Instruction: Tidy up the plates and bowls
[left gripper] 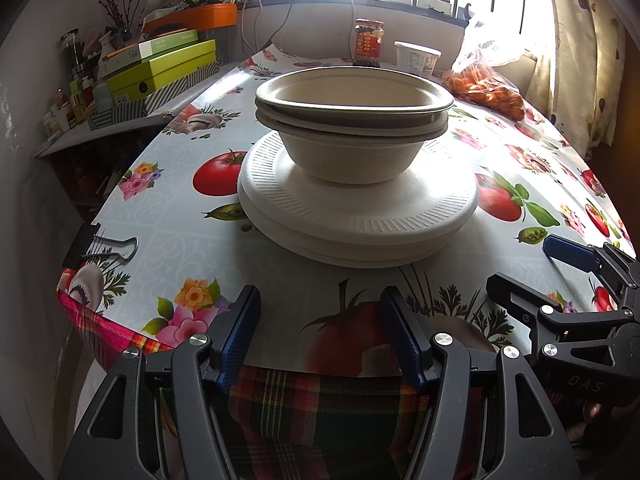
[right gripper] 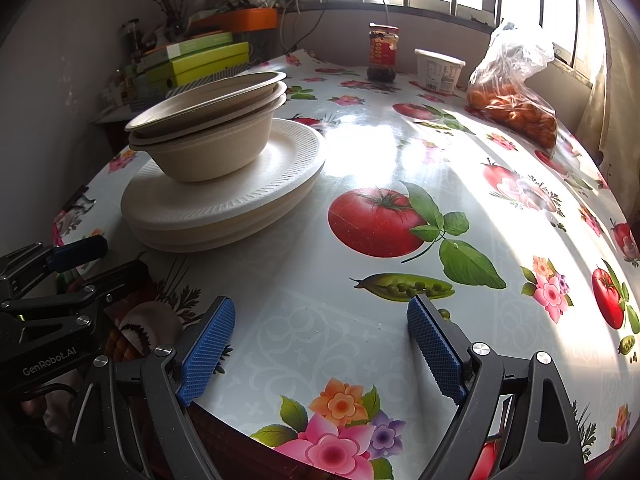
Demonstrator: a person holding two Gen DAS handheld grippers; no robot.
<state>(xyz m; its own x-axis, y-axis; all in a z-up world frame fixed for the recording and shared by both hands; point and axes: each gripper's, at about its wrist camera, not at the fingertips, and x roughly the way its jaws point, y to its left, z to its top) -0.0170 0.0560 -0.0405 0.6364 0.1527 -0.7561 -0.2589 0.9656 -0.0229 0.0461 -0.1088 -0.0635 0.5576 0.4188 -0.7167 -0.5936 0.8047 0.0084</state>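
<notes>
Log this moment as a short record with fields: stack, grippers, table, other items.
stack: three nested bowls sit on a pile of white plates, upright, top bowl tilted
left gripper: open, nothing between its fingers, short of the plates
right gripper: open, empty, over bare tablecloth to the right of the plates
table: covered by a glossy cloth printed with tomatoes and flowers
far edge: jar, white tub, bag of oranges
left edge: binder clip

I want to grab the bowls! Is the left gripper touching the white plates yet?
Apart. The left wrist view shows bare tablecloth between the open left gripper and the stacked white foam plates.
</notes>
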